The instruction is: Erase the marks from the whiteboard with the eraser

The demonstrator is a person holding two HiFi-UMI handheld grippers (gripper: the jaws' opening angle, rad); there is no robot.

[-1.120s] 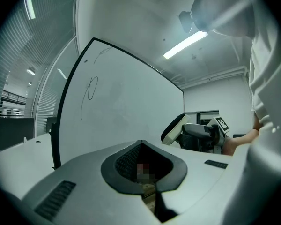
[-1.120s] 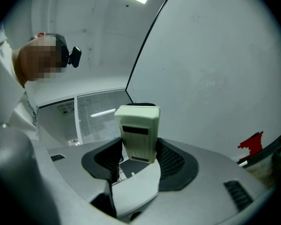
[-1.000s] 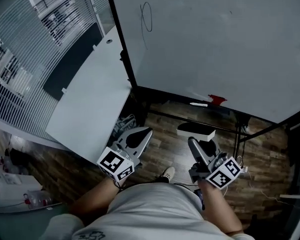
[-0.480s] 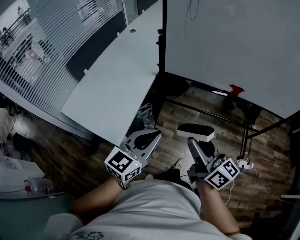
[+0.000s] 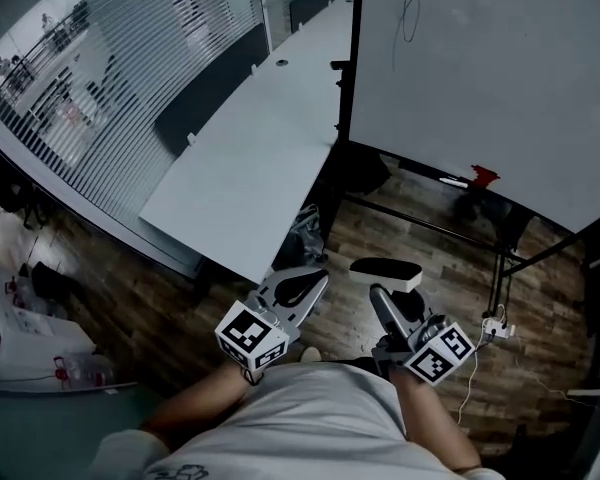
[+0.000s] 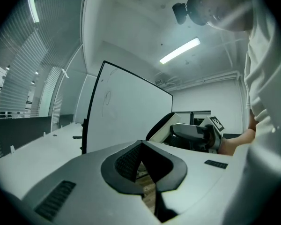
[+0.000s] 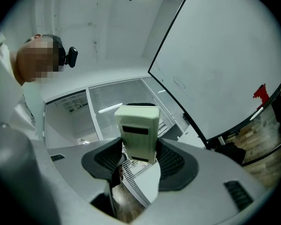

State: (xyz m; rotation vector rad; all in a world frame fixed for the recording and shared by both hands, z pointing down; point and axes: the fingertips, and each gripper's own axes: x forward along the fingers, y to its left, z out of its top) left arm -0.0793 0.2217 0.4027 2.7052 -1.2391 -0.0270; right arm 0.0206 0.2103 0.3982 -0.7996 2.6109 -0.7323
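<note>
- The whiteboard stands on its frame ahead of the person.
- The right gripper is clamped on the eraser, held low and well apart from the board.
- The left gripper has its jaws pressed together, empty.
- A looping pen mark sits near the board's upper left.

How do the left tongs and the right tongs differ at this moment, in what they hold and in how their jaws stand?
The right tongs grip the eraser; the left tongs hold nothing. The left tongs' jaws meet at the tips, while the right tongs' jaws stand apart with the eraser between them. Both are held low near the person's waist, away from the whiteboard.
</note>
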